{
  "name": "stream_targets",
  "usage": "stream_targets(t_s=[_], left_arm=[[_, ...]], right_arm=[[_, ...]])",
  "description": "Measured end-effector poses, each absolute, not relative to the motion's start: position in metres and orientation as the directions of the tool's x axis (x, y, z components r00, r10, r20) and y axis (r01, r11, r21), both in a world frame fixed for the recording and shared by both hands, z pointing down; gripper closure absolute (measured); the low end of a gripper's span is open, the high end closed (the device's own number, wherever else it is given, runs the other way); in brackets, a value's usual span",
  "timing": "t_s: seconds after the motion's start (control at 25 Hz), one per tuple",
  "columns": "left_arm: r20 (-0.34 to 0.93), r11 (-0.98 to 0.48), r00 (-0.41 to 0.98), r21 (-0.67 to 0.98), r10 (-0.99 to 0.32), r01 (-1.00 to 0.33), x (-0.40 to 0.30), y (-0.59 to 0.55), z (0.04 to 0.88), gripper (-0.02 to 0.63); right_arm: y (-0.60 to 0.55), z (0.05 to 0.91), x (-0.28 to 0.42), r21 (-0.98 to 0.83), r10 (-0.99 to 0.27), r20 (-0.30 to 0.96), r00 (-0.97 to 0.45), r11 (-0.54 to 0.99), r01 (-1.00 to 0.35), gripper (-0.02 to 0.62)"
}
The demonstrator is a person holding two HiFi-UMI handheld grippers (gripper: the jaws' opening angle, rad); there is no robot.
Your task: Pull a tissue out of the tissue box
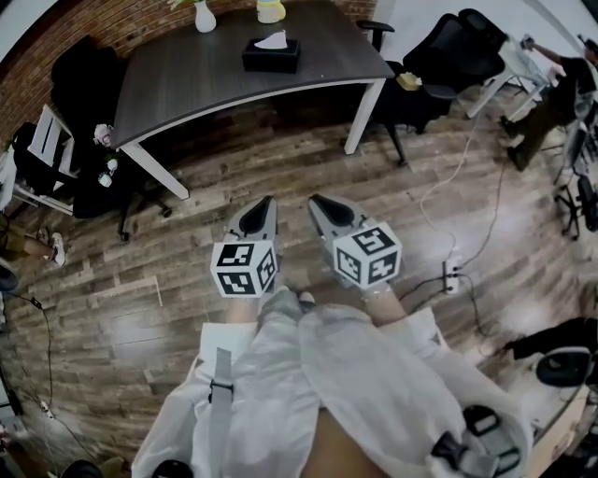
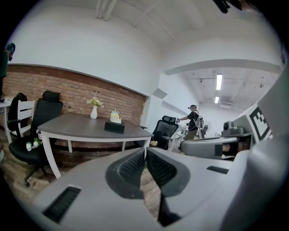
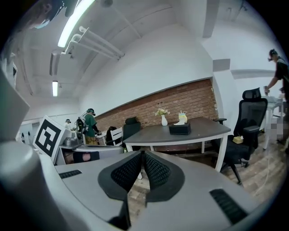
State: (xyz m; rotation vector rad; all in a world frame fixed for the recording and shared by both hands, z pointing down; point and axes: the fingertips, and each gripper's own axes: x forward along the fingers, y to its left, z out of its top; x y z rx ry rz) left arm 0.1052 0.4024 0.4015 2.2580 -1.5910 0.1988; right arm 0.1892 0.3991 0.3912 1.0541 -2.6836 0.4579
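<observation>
A black tissue box (image 1: 271, 56) with a white tissue poking from its top stands on the far part of the dark grey table (image 1: 187, 79). It is small in the left gripper view (image 2: 114, 127) and in the right gripper view (image 3: 179, 129). Both grippers hover side by side over the wooden floor, well short of the table, and point toward it. My left gripper (image 1: 270, 200) is shut with nothing between its pads (image 2: 135, 167). My right gripper (image 1: 313, 199) is also shut and empty, its tips meeting (image 3: 142, 153).
A white vase (image 1: 205, 17) and a yellow object (image 1: 271, 9) stand behind the box. Black office chairs (image 1: 439, 56) flank the table, with a white chair (image 1: 42, 149) at left. Cables and a power strip (image 1: 451, 276) lie on the floor at right. A person (image 1: 561, 84) stands far right.
</observation>
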Motion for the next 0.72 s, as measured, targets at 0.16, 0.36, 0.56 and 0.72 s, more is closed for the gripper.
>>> stream_targets(t_s=[0.16, 0.36, 0.56, 0.72], left_arm=[[0.345, -0.308, 0.369, 0.219, -0.863, -0.926, 0.115, 0.403, 0.402, 0.598], [0.361, -0.279, 0.335, 0.199, -0.870, -0.939, 0.101, 0.396, 0.405, 0.597], [0.348, -0.262, 0.322, 0.208, -0.881, -0.942, 0.081, 0.372, 0.407, 0.552], [0.335, -0.275, 0.328, 0.197, -0.883, -0.941, 0.063, 0.335, 0.404, 0.534]], right_arm=[[0.398, 0.388, 0.200, -0.218, -0.621, 0.312, -0.719, 0.690, -0.690, 0.594], [0.385, 0.390, 0.185, -0.217, -0.608, 0.307, -0.732, 0.704, -0.676, 0.517], [0.362, 0.393, 0.161, -0.187, -0.603, 0.312, -0.735, 0.719, -0.669, 0.503], [0.326, 0.394, 0.141, -0.165, -0.611, 0.321, -0.724, 0.716, -0.678, 0.503]])
